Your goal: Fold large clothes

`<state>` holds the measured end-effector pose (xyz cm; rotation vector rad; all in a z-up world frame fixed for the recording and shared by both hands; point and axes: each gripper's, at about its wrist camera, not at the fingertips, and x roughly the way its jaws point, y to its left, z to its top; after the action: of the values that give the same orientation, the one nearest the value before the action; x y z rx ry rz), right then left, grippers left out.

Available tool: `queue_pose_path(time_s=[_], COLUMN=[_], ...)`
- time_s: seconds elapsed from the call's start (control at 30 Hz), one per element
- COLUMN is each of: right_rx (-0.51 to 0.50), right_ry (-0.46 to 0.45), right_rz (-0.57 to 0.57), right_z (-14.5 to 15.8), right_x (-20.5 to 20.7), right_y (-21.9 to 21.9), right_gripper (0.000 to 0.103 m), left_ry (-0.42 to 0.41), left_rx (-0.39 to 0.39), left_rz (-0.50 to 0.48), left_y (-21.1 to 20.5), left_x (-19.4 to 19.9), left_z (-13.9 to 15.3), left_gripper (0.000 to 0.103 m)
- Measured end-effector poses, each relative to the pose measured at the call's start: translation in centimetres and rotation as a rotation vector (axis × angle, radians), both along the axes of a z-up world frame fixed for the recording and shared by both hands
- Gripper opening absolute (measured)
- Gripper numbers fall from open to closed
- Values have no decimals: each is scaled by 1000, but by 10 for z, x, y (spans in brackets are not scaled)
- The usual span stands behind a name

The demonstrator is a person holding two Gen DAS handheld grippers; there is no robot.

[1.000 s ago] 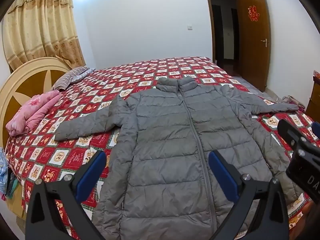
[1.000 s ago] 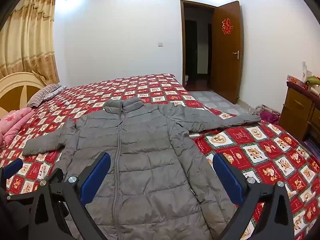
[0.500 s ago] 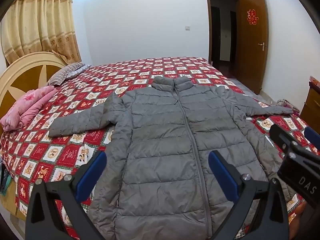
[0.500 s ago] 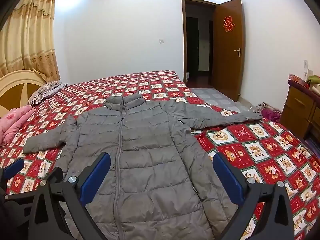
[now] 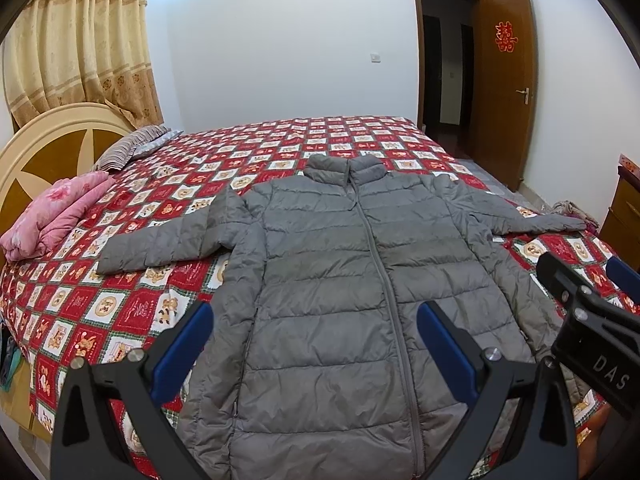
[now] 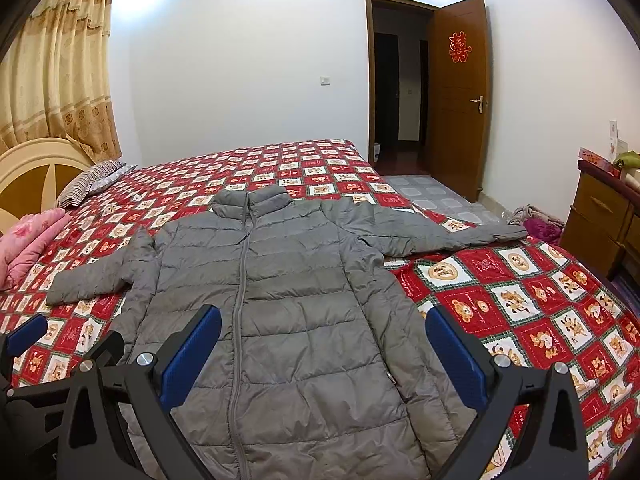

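Observation:
A grey quilted puffer jacket [image 5: 340,280] lies flat and zipped on the bed, front up, collar away from me, both sleeves spread out sideways. It also shows in the right wrist view [image 6: 280,300]. My left gripper [image 5: 314,346] is open and empty, held above the jacket's lower half. My right gripper [image 6: 322,354] is open and empty above the jacket's lower right side. The right gripper's body shows at the right edge of the left wrist view [image 5: 592,320].
The bed has a red checked cover [image 6: 520,300] and a round headboard [image 5: 48,152] at left. A pink folded quilt [image 5: 52,212] and striped pillow [image 5: 128,148] lie near it. A wooden dresser [image 6: 608,216] stands right; an open door [image 6: 460,96] is behind.
Both grippers have risen and drawn back slightly, so the jacket sits lower and more fully in view. The jaws stay open. The jacket has not moved.

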<state>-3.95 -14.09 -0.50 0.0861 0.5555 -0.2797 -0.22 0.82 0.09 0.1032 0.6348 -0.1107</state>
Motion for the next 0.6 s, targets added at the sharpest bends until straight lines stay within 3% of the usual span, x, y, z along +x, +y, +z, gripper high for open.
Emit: queue_pose_path(time_s=[0.6], right_rx=[1], right_ry=[4], right_rz=[2], right_z=[-1], right_x=[0], right_y=[2], right_gripper=[102], left_ry=[0], left_rx=[-3], left_rz=[0], left_y=[3], left_x=[1], left_z=[0], left_gripper=[103])
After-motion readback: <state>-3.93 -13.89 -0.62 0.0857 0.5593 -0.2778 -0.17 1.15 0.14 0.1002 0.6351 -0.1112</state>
